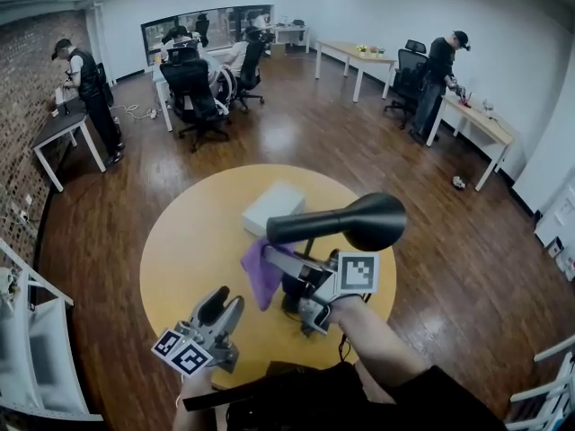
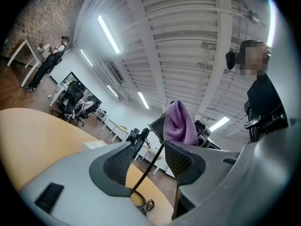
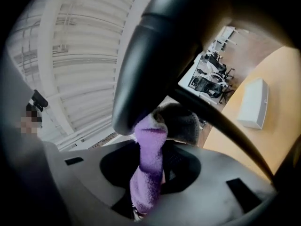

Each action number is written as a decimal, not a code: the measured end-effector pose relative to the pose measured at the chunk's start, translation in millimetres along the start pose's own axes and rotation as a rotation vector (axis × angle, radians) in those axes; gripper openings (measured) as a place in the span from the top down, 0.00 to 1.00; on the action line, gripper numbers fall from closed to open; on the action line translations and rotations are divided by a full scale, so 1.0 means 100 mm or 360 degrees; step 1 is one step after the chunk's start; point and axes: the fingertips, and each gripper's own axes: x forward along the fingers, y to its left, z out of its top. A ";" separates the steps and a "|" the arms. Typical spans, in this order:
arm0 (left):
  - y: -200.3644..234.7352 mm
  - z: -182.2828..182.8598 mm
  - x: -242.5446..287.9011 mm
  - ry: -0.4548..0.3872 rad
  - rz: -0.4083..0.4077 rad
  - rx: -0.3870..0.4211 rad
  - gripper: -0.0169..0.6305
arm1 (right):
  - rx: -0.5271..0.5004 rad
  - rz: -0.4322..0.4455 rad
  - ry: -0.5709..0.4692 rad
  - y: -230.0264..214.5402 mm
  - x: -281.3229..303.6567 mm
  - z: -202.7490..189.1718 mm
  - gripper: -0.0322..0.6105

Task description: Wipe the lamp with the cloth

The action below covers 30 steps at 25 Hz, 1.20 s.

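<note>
Right gripper view for the grip: right gripper (image 3: pixel 153 147) closed narrowly on the cloth (image 3: pixel 146 178), purple fold standing up out of the jaws, tip touching the underside of the lamp (image 3: pixel 155 55) close above. To wipe well, hold that pinch firm, lay the free fold flat on the black shell instead of leading with bare jaw tips, and draw along the long shade in slow overlapping strokes, turning the wrist to follow the curve; ease off at any lean of the thin stem. From the head view: lamp standing on the table (image 1: pixel 180 241), shade roughly level and just above the right gripper, cloth at the shade's narrow end, white box (image 1: pixel 274 206) just behind. Left gripper (image 2: pixel 148 149) low and near the lamp but clear of it: jaws parted, holding nothing, stem and base visible beyond the gap, untouched. Worth bringing in to steady the stem before pressing any harder. Judged early in the wipe, with the wide head of the shade probably not yet covered.
</note>
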 end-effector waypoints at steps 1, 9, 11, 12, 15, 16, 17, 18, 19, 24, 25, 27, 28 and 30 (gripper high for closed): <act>0.00 0.01 -0.02 -0.0009 0.0005 -0.0001 0.65 | 0.0004 0.0026 0.0009 0.04 0.04 -0.01 0.78; 0.07 0.09 -0.04 -0.0032 0.0014 0.0006 0.65 | -0.0287 0.0004 0.0093 0.18 0.19 -0.06 0.78; 0.07 0.09 -0.03 -0.0031 0.0011 0.0007 0.65 | -0.0334 0.0008 0.0106 0.21 0.18 -0.09 0.78; 0.06 0.09 -0.03 -0.0029 0.0009 0.0008 0.65 | -0.0365 -0.0005 0.0112 0.22 0.15 -0.11 0.78; 0.02 0.07 -0.03 -0.0024 0.0005 0.0008 0.65 | -0.0454 -0.0072 0.0106 0.21 -0.02 -0.15 0.78; 0.02 0.06 -0.02 -0.0022 0.0004 0.0007 0.65 | -0.0453 -0.0088 0.0085 0.19 -0.10 -0.13 0.78; 0.02 0.05 -0.01 -0.0018 0.0002 0.0006 0.65 | -0.0442 -0.0105 0.0054 0.16 -0.19 -0.09 0.78; 0.02 0.04 0.00 -0.0012 0.0000 0.0005 0.65 | -0.0434 -0.0124 0.0025 0.13 -0.29 -0.04 0.78; 0.02 0.02 0.02 -0.0004 -0.0002 0.0005 0.65 | -0.0441 -0.0147 0.0005 0.10 -0.37 0.01 0.78; -0.01 -0.05 0.06 0.0024 -0.0011 -0.0004 0.65 | -0.0508 -0.0222 -0.0002 0.00 -0.55 0.03 0.78; -0.02 -0.06 0.07 0.0028 -0.0013 -0.0004 0.65 | -0.0518 -0.0242 -0.0003 -0.04 -0.58 0.01 0.78; -0.03 -0.09 0.07 0.0040 -0.0011 -0.0003 0.65 | -0.0577 -0.0323 0.0008 -0.14 -0.67 -0.03 0.78; -0.03 -0.10 0.07 0.0047 -0.0008 -0.0003 0.65 | -0.0643 -0.0384 0.0024 -0.19 -0.73 -0.04 0.78; -0.03 -0.12 0.07 0.0062 0.0000 -0.0006 0.65 | -0.0879 -0.0536 0.0083 -0.26 -0.84 -0.06 0.78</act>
